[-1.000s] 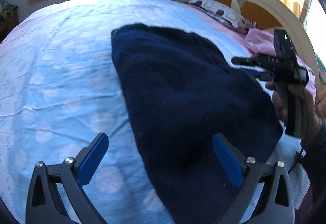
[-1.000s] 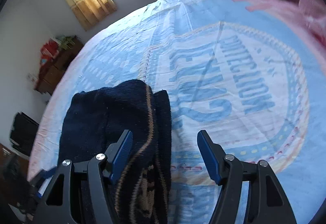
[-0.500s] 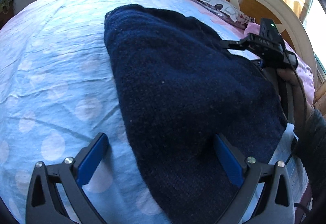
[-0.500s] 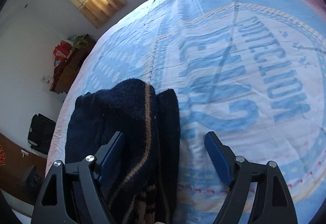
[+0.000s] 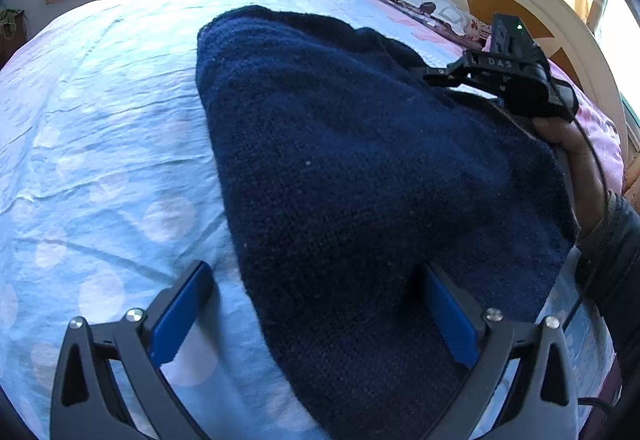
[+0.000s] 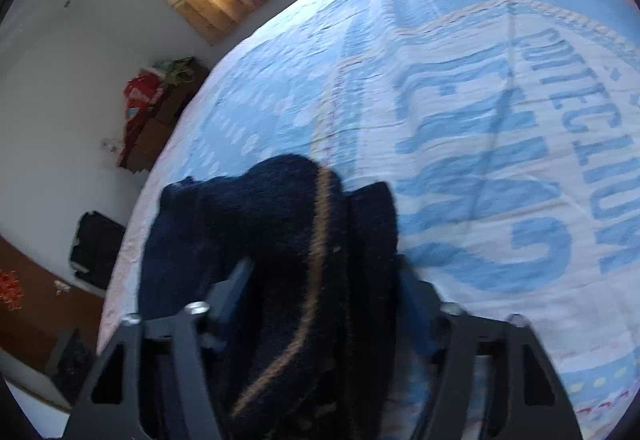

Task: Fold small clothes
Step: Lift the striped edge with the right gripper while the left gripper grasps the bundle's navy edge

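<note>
Knitted navy sweater [image 5: 360, 180] on creased bedsheet [image 5: 100, 160]; both tools' fingers spread, straddling it

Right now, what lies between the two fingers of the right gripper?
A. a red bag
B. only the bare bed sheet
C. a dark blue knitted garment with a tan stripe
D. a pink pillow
C: in the right wrist view the dark blue knitted garment, with its tan stripe, fills the gap between the fingers of the right gripper.
</note>
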